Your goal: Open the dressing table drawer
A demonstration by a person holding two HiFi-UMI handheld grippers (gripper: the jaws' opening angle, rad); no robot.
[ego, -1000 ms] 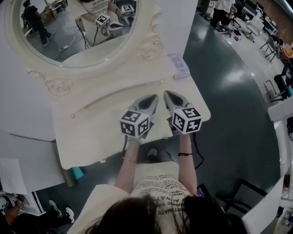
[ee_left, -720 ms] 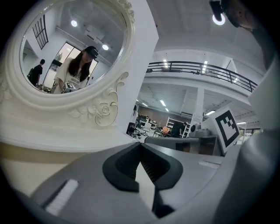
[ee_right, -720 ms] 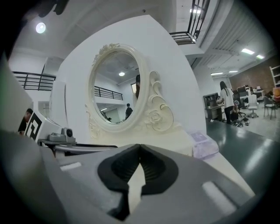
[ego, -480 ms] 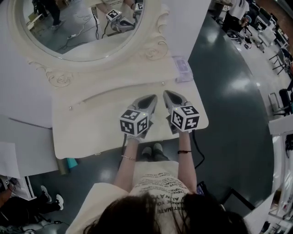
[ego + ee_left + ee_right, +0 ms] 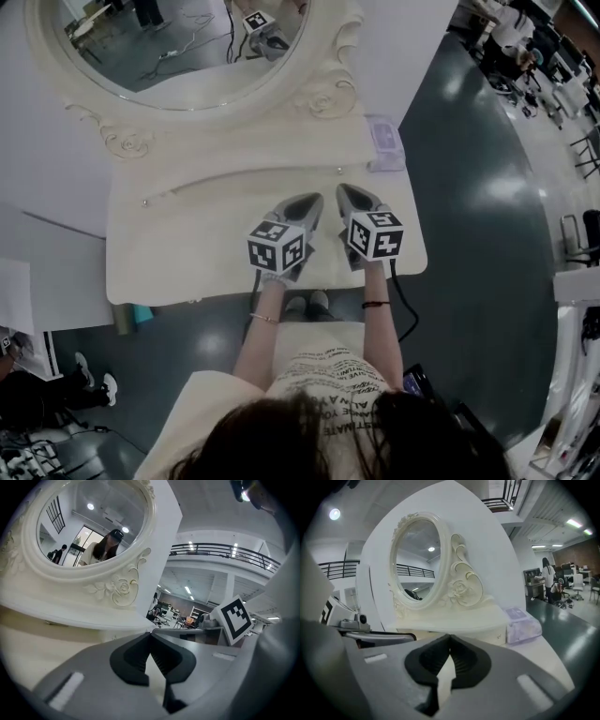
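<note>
Both grippers are clenched, jaws pressed together with nothing between them. I have the left gripper (image 5: 307, 201) and the right gripper (image 5: 345, 191) side by side over the tabletop (image 5: 187, 253), pointing at the drawer (image 5: 480, 634) under the mirror (image 5: 178, 37) (it looks shut). Both tips are near it, not touching. A knob (image 5: 339, 170) sits just beyond the right tip, beside a purple pack (image 5: 384, 153).

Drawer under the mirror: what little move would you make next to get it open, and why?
Probably ease the right gripper forward toward the small knob on the drawer front, parting its jaws on the way. Its jaws are shut with nothing between them, and it hangs over the tabletop, short of that knob.
</note>
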